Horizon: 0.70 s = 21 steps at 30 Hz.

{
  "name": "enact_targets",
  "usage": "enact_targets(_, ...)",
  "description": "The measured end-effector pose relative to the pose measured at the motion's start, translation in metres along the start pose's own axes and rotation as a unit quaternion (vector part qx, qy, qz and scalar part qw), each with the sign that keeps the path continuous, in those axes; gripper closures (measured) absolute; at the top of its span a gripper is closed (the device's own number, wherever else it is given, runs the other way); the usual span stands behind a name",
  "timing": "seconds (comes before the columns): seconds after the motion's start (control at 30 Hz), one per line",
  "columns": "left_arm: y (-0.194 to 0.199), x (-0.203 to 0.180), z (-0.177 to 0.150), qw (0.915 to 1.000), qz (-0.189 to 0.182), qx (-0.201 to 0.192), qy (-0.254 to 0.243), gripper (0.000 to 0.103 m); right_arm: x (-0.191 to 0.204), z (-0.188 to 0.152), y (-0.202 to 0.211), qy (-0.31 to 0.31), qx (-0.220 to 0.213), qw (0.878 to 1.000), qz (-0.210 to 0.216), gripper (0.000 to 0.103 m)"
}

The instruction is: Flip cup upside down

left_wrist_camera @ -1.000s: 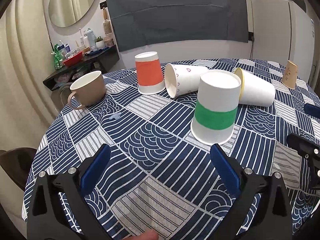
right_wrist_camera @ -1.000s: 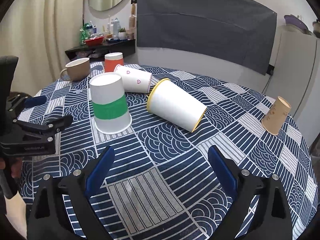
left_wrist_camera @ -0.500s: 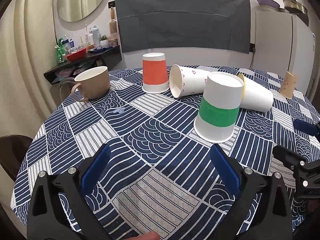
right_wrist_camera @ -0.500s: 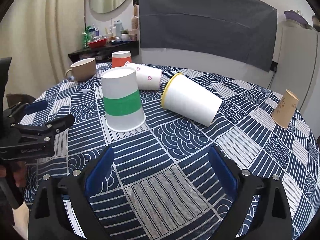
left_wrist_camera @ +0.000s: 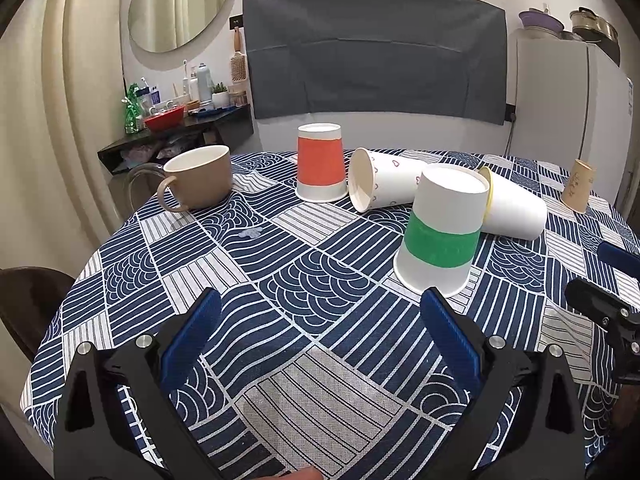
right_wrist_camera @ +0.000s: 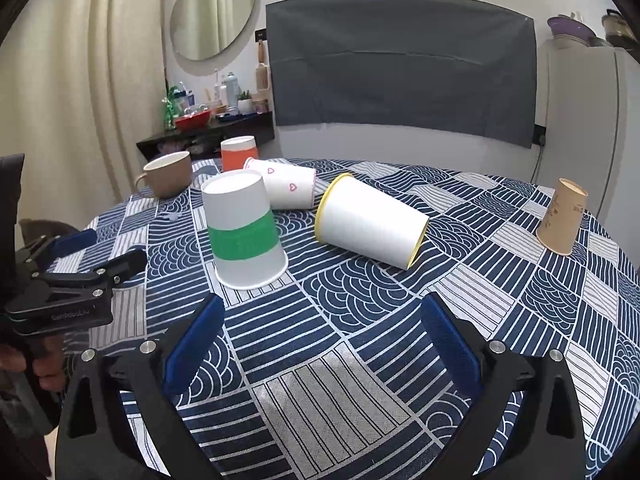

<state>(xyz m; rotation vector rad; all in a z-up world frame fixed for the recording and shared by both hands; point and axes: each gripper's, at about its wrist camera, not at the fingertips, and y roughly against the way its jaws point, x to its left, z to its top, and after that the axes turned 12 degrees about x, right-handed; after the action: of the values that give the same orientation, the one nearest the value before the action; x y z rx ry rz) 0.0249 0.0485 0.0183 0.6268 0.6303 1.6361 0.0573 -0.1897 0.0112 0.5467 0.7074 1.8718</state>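
Observation:
A white paper cup with a green band [left_wrist_camera: 440, 232] [right_wrist_camera: 244, 232] stands upside down on the table. An orange-banded cup [left_wrist_camera: 320, 168] [right_wrist_camera: 239, 153] stands upside down farther back. A heart-print cup [left_wrist_camera: 384, 184] [right_wrist_camera: 286, 184] and a yellow-rimmed white cup [left_wrist_camera: 514, 208] [right_wrist_camera: 370, 222] lie on their sides. My left gripper [left_wrist_camera: 320, 340] is open and empty, low over the table in front of the green-banded cup. My right gripper [right_wrist_camera: 320, 344] is open and empty, in front of the yellow-rimmed cup.
A tan ceramic mug [left_wrist_camera: 198, 178] [right_wrist_camera: 168, 178] stands upright at the back left. A small brown paper cup [left_wrist_camera: 578, 186] [right_wrist_camera: 562, 216] stands upside down at the far right. The round table has a blue patterned cloth [left_wrist_camera: 280, 280]. A dark chair [left_wrist_camera: 24, 304] is at the left edge.
Both grippers have drawn back and tilted level, so the cups sit a little farther off. No cup has moved and both grippers stay open.

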Motion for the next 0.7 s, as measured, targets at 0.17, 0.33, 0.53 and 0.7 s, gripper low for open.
enact_targets(0.17, 0.0016, -0.0039, -0.0010, 0.9998, 0.017, -0.006, -0.005, 0.006, -0.0014, -0.0003, -0.0005, -0.004, 0.001, 1.000, 0.001, 0.008)
enact_targets(0.33, 0.0039, -0.0075, -0.0020, 0.9997, 0.016, -0.013, -0.017, 0.006, -0.0020, 0.0001, -0.0029, -0.005, 0.007, 1.000, 0.004, 0.008)
enact_targets(0.53, 0.0048, -0.0077, -0.0027, 0.9997, 0.012, -0.013, -0.018, 0.006, 0.0009, 0.0001, -0.0040, 0.001, 0.009, 1.000, -0.001, 0.008)
enact_targets(0.7, 0.0054, -0.0084, -0.0028, 0.9996, 0.015, -0.012, -0.020, 0.006, 0.0043, 0.0000, -0.0040, 0.007, 0.009, 1.000, -0.011, 0.008)
